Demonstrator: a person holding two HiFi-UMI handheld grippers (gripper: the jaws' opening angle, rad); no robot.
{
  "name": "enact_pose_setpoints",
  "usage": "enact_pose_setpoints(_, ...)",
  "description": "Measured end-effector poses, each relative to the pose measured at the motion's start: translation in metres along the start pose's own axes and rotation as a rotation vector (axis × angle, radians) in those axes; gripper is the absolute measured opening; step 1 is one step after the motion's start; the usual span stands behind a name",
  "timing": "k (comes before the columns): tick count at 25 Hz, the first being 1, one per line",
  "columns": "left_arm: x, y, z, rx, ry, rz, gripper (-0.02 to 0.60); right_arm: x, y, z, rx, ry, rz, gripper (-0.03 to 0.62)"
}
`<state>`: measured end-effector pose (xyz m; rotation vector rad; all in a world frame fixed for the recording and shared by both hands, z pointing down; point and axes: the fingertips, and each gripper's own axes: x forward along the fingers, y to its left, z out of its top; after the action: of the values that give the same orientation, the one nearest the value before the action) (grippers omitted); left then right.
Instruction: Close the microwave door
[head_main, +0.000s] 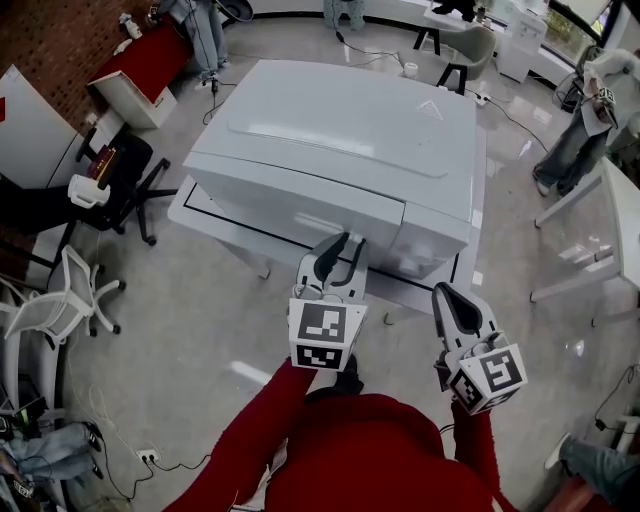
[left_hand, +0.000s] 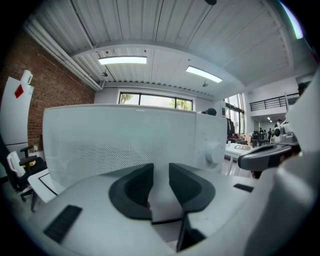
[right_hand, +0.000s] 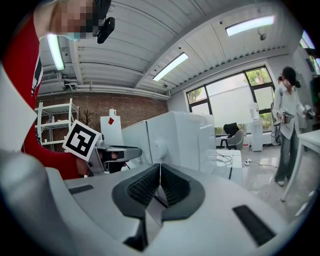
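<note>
The microwave (head_main: 340, 140) stands on a white table (head_main: 200, 215), its front toward the person. Its door (head_main: 300, 195) takes up the left part of the front and looks closed, flush with the control panel (head_main: 435, 240) at the right.

The left gripper (head_main: 340, 245) reaches up to the lower edge of the door, near where the door meets the panel. The head view does not settle whether the tips touch it. In the left gripper view the microwave (left_hand: 125, 140) fills the scene straight ahead, with the dotted window of the door (left_hand: 110, 150) just beyond the left gripper (left_hand: 161, 172) and the knob (left_hand: 214, 156) off to the right. Its fingers (left_hand: 135, 187) stand a narrow gap apart, with nothing between them.

The right gripper (head_main: 447, 295) hangs lower and to the right, apart from the microwave and beside the table's front corner. In the right gripper view the right gripper (right_hand: 160, 175) has its fingers (right_hand: 145, 187) pressed together on nothing. The microwave (right_hand: 175, 135) shows at an angle beyond them, knob (right_hand: 159, 146) facing left toward the left gripper (right_hand: 120, 152). A person (right_hand: 287, 125) stands far off at the right.
</note>
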<state>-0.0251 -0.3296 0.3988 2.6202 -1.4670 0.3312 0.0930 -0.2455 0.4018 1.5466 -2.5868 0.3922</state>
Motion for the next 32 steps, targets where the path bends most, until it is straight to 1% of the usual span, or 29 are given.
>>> enact_pose_setpoints(8,0.006,0.001,0.001,-0.021,0.003,0.005,0.098,0.001,0.002,-0.001,0.0,0.003,0.009,0.014)
enact_pose_setpoints(17,0.008,0.002,0.001,-0.017,-0.008,0.006,0.098,0.002,0.005,-0.002,0.005,0.004,0.007,0.015)
enact_pose_setpoints(19,0.007,0.003,0.0,-0.027,-0.012,0.0,0.095,0.001,0.008,0.001,-0.001,-0.003,0.014,0.014)
enact_pose_setpoints(21,0.001,0.003,0.0,-0.045,-0.028,-0.031,0.063,-0.001,0.011,0.005,-0.01,-0.014,0.026,0.014)
enact_pose_setpoints(22,-0.005,0.002,0.003,-0.05,-0.043,-0.059,0.039,-0.003,0.012,0.007,-0.014,-0.02,0.03,0.014)
enact_pose_setpoints(24,-0.018,-0.004,0.009,-0.039,-0.082,-0.128,0.016,-0.005,0.013,0.013,-0.019,-0.039,0.034,0.014)
enact_pose_setpoints(26,-0.033,-0.01,0.014,-0.016,-0.128,-0.195,0.012,-0.008,0.014,0.019,-0.023,-0.063,0.041,0.014)
enact_pose_setpoints(28,-0.051,-0.013,0.018,-0.01,-0.173,-0.244,0.011,-0.012,0.017,0.023,-0.025,-0.083,0.051,0.014)
enact_pose_setpoints(30,-0.069,-0.016,0.024,-0.015,-0.218,-0.274,0.011,-0.015,0.022,0.025,-0.027,-0.096,0.064,0.014)
enact_pose_setpoints(32,-0.084,-0.021,0.029,0.0,-0.255,-0.291,0.011,-0.02,0.027,0.026,-0.026,-0.105,0.079,0.015)
